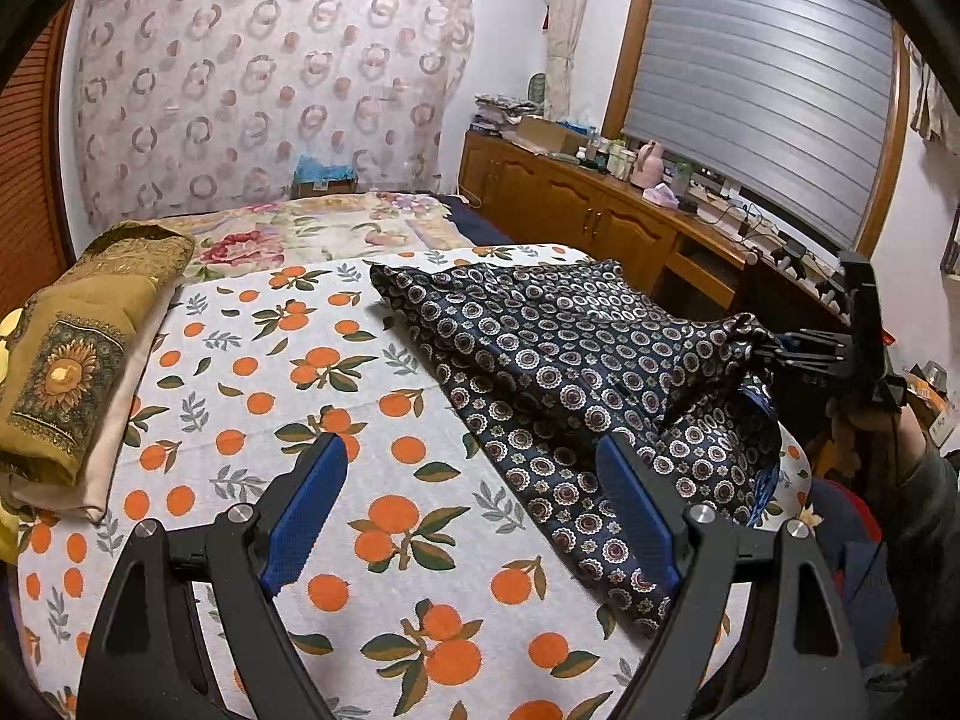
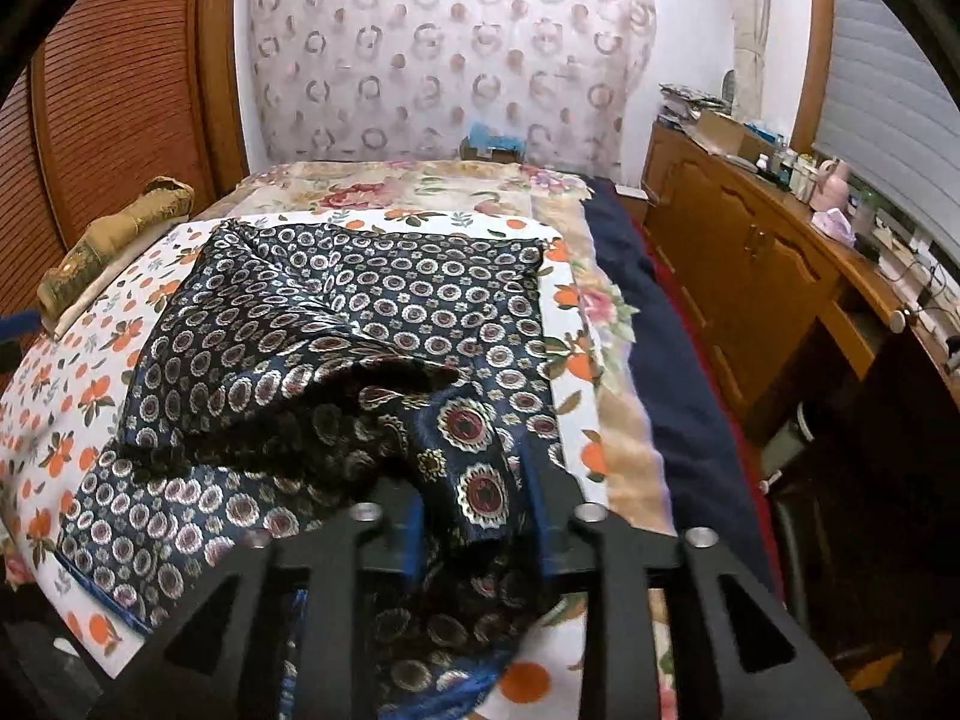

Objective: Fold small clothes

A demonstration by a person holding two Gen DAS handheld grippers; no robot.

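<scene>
A dark blue cloth with small round medallions (image 1: 558, 354) lies spread on the orange-print sheet (image 1: 336, 396). My left gripper (image 1: 474, 468) is open and empty, low over the sheet at the cloth's near left edge. My right gripper (image 1: 780, 354) is seen at the right, shut on a raised corner of the cloth. In the right wrist view the cloth (image 2: 360, 312) spreads ahead and its bunched corner sits pinched between my right gripper's (image 2: 474, 504) blue pads, lifted off the bed.
A folded olive-gold cloth (image 1: 78, 348) on a beige one lies at the left of the bed, also in the right wrist view (image 2: 114, 240). A wooden cabinet (image 1: 600, 204) with clutter runs along the right wall. A floral bedspread (image 1: 324, 234) lies beyond.
</scene>
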